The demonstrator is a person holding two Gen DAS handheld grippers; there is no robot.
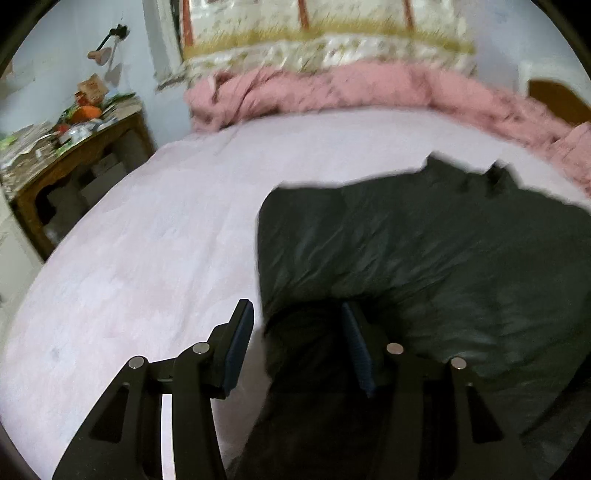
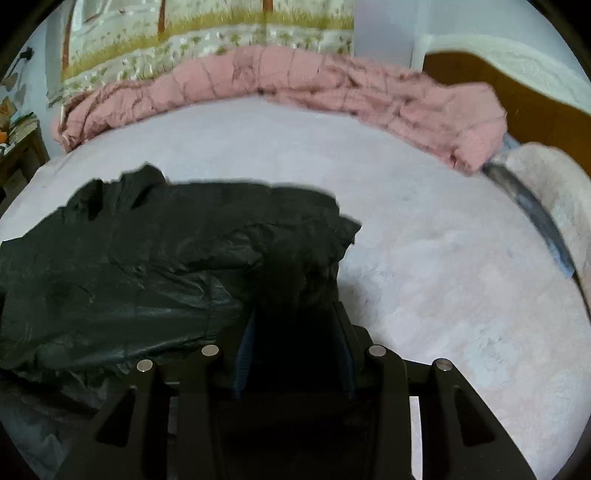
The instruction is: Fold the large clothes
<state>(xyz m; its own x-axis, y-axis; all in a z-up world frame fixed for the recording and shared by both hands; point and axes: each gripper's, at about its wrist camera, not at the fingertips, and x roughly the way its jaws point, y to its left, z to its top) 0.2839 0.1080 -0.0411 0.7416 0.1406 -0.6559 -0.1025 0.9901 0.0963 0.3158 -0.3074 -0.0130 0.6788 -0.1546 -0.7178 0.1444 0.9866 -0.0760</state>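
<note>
A large black shiny jacket (image 1: 424, 251) lies on the pale pink bed sheet (image 1: 147, 240), partly folded, collar toward the far side. My left gripper (image 1: 299, 332) is open at the jacket's near left corner; black cloth lies between the jaws without being pinched. In the right wrist view the jacket (image 2: 147, 266) fills the left half. My right gripper (image 2: 295, 325) has its jaws around a thick bunch of the jacket's near right edge, and the cloth fills the gap between the pads.
A rumpled pink quilt (image 1: 351, 88) runs along the far side of the bed, with a floral curtain (image 1: 314, 33) behind. A cluttered wooden side table (image 1: 74, 147) stands at the left. A pillow (image 2: 554, 192) and wooden headboard (image 2: 498, 96) are at the right.
</note>
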